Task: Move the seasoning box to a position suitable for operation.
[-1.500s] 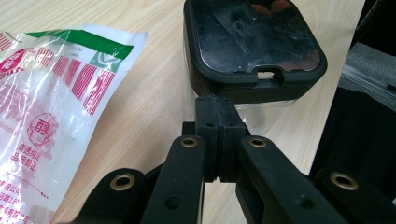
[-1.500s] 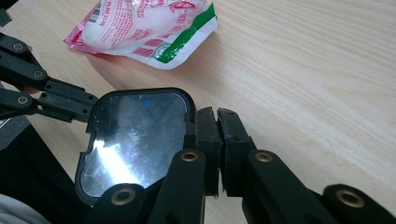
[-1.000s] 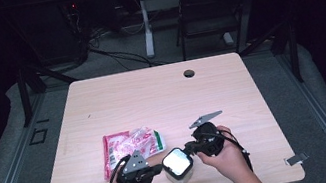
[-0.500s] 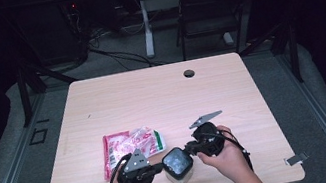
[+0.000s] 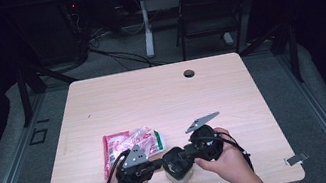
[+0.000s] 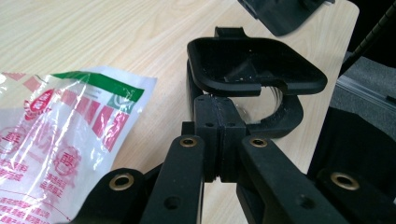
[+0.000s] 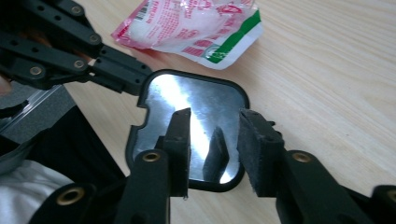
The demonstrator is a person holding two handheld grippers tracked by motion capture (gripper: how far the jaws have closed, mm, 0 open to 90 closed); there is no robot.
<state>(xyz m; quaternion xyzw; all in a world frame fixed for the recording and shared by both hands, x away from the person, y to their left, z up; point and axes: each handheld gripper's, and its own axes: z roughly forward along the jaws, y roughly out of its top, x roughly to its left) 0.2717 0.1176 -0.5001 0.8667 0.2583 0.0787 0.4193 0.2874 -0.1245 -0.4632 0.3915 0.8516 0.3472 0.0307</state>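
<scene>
- Left gripper (image 6: 219, 133): shut tight on the side tab of the black rounded-rectangular plastic lid with a mirror-bright face (image 6: 256, 63), straight ahead of its tips
- Right gripper (image 7: 214, 128): jaws apart and just now opening, gripping nothing, hovering over the same lid (image 7: 196, 93), face-on just beyond the fingertips, long axis along the jaws
- Probably right to move next, with the lid held between the two tips
- Off to the far side of the lid, apart from it: a red-and-white crinkly plastic packet (image 5: 132, 145)
</scene>
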